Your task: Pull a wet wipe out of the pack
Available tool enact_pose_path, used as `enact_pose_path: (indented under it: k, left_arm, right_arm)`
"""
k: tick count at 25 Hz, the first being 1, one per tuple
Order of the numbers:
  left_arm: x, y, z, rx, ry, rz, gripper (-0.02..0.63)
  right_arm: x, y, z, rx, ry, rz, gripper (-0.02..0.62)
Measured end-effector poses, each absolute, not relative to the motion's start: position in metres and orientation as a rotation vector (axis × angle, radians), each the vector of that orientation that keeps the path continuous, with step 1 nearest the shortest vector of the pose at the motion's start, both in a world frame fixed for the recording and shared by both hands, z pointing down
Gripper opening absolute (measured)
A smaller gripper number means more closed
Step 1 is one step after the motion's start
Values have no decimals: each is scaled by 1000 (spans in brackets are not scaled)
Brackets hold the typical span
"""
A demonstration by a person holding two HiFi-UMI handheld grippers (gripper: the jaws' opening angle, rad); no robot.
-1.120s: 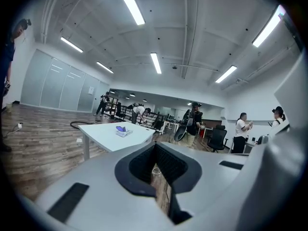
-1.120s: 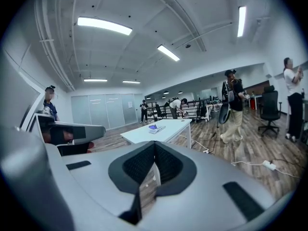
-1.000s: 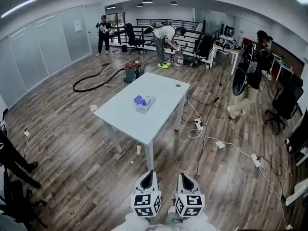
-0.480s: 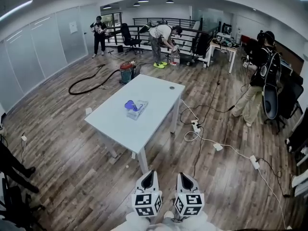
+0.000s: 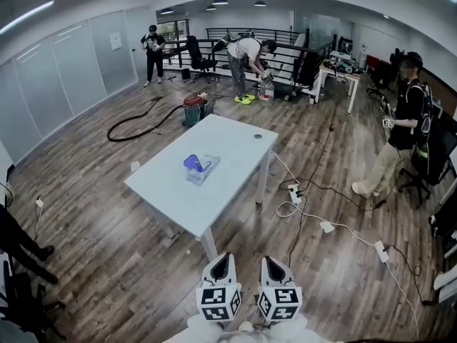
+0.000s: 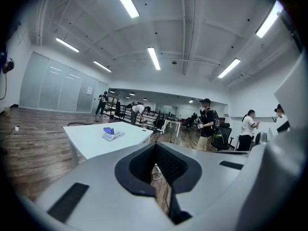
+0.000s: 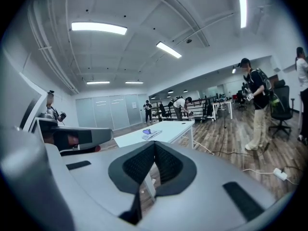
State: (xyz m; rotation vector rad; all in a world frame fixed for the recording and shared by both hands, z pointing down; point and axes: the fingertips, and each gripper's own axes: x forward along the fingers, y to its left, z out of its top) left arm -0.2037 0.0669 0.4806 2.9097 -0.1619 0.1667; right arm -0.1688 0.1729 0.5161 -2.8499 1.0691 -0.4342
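Wooden floor (image 5: 100, 213) surrounds the white table (image 5: 239, 152), where the wet wipe pack (image 5: 202, 168) lies near its middle, well apart from us. We hold the left gripper (image 5: 220, 261) and the right gripper (image 5: 275, 264) side by side near us, each with jaws pressed together, empty.

The left gripper (image 5: 219, 261) and right gripper (image 5: 274, 263) are each showing a smooth pale grey shell, a white cube (image 5: 218, 302) bearing black square markers, and, just ahead of that cube, black ribbed pads (image 6: 173, 167) lining a V-shaped hollow.
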Motion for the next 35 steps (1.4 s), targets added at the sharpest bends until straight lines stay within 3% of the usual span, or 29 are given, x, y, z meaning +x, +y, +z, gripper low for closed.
enact_pose_path:
  k: [24,35]
  left_arm:
    - [-167,62,501,2879,-261,239,-2]
    - [-110,88,493,2885,-110,228,-2]
  right_arm:
    - [-127,172,536,-2817,1151,-517,9]
    - [-87,202,530,-2869,1021,-500,9]
